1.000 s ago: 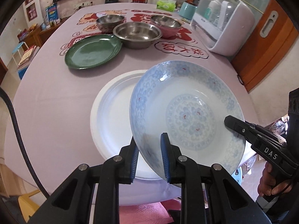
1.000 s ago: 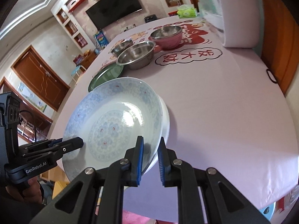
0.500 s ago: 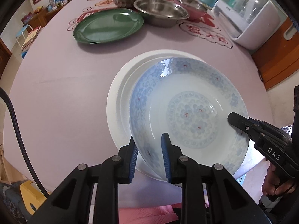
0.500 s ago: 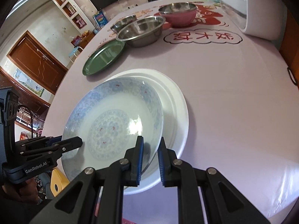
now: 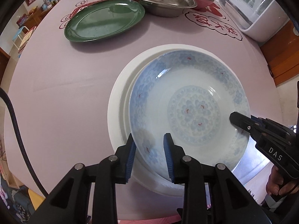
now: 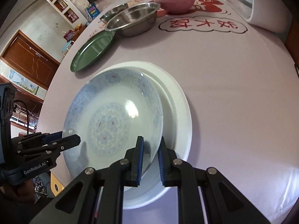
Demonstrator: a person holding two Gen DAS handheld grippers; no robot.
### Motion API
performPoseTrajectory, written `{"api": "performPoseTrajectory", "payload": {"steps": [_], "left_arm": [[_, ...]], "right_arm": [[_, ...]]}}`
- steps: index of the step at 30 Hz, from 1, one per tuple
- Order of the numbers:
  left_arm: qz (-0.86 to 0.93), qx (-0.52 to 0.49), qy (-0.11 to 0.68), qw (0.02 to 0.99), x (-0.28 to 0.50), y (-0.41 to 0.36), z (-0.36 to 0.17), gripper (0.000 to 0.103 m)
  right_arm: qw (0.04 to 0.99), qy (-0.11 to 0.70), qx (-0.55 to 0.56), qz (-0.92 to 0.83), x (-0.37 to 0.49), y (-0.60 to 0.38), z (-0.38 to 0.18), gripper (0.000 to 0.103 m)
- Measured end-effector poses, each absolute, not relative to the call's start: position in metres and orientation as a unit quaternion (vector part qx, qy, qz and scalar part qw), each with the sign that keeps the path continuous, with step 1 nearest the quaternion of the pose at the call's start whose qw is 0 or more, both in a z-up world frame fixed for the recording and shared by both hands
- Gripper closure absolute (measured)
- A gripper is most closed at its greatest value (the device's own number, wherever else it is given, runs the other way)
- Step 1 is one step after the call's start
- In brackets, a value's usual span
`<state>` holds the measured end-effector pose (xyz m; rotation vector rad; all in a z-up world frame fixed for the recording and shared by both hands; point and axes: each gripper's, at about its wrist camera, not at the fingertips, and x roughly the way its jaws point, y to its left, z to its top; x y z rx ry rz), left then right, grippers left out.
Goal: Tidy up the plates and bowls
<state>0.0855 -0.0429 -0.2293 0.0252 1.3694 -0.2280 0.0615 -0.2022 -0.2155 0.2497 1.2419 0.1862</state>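
A blue-patterned plate (image 5: 190, 102) (image 6: 112, 115) lies on a larger white plate (image 5: 119, 102) (image 6: 179, 115) near the table's front edge, shifted toward one side of it. My left gripper (image 5: 149, 145) (image 6: 74, 140) straddles the blue plate's rim. Its jaws are opening, and a gap shows beside the inner pad. On the opposite rim, my right gripper (image 6: 150, 149) (image 5: 235, 119) is shut on the blue plate. Both point steeply down.
A green plate (image 5: 104, 18) (image 6: 91, 50) lies farther back on the pink tablecloth. Behind it stand steel bowls (image 5: 162, 0) (image 6: 132, 18) and a pink bowl (image 6: 175, 0). A white appliance (image 5: 257, 15) stands at the back right. A person's hand holds each gripper.
Both grippers came down with the tilted blue plate and set it flat on the white plate. The left jaws have spread slightly wider.
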Motion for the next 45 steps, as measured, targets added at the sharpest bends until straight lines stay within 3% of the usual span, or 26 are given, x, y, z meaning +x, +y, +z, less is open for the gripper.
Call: {"api": "performPoseTrajectory", "payload": {"steps": [4,13,27,45], "left_arm": [[-0.111,0.014,0.633,0.766,0.09,-0.045,-0.231,0.066],[-0.096,0.015,0.628,0.772,0.085,-0.046,-0.226,0.063],[-0.083,0.005,0.563,0.822,0.053,-0.051,-0.186,0.046],[-0.075,-0.002,0.522,0.85,0.009,-0.057,-0.159,0.043]], "right_arm": [[0.799,0.582,0.118,0.091,0.065,-0.201,-0.217,0.086],[0.796,0.588,0.098,0.106,0.064,-0.198,-0.216,0.084],[0.803,0.572,0.045,0.16,0.054,-0.184,-0.199,0.042],[0.825,0.539,0.039,0.163,0.015,-0.199,-0.179,0.041]]}}
